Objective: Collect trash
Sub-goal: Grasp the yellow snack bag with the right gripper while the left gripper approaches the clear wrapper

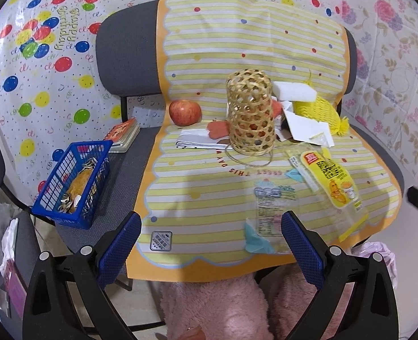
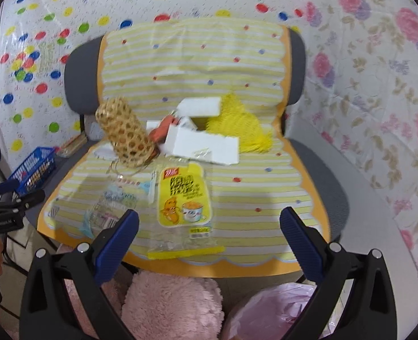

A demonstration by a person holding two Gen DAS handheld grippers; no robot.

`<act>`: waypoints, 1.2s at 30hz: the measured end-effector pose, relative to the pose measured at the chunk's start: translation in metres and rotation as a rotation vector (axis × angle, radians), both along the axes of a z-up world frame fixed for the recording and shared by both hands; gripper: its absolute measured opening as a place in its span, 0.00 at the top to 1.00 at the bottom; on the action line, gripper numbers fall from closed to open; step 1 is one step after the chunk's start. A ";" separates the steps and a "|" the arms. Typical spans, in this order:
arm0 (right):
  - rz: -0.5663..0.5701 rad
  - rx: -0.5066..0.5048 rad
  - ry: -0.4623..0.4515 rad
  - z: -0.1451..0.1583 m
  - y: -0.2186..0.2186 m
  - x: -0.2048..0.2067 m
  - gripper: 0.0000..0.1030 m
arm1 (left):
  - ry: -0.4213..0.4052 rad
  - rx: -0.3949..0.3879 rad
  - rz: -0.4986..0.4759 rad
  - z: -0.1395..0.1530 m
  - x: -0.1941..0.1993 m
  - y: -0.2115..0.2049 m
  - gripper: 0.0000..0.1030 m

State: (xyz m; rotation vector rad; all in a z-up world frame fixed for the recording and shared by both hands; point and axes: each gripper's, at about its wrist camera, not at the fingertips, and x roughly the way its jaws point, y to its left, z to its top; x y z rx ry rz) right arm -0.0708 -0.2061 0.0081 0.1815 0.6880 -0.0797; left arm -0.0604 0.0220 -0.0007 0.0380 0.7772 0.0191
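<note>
A yellow snack wrapper lies on the striped cloth near the chair's front edge, just ahead of my open, empty right gripper; it also shows in the left wrist view. A clear wrapper with blue print lies to its left, by the right finger of my open, empty left gripper; it also shows in the right wrist view. White torn paper and yellow foam netting lie further back. A pink trash bag sits below the chair at the lower right.
An overturned woven bamboo basket stands mid-seat, with an apple to its left. A blue plastic basket with scraps sits at the chair's left edge, a booklet behind it. Pink fleece lies below the front edge.
</note>
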 end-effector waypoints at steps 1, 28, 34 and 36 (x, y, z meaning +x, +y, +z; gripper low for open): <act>0.025 0.003 0.019 -0.007 0.004 0.009 0.06 | 0.002 0.013 -0.002 -0.003 0.002 0.001 0.06; 0.157 0.150 0.186 -0.114 -0.021 0.108 0.78 | 0.127 0.007 -0.060 -0.050 0.030 -0.018 0.07; 0.171 0.229 0.115 -0.090 -0.030 0.086 0.93 | 0.130 -0.015 -0.089 -0.051 0.026 -0.024 0.07; 0.175 0.236 0.088 -0.076 -0.032 0.071 0.93 | 0.127 -0.015 -0.111 -0.051 0.025 -0.030 0.07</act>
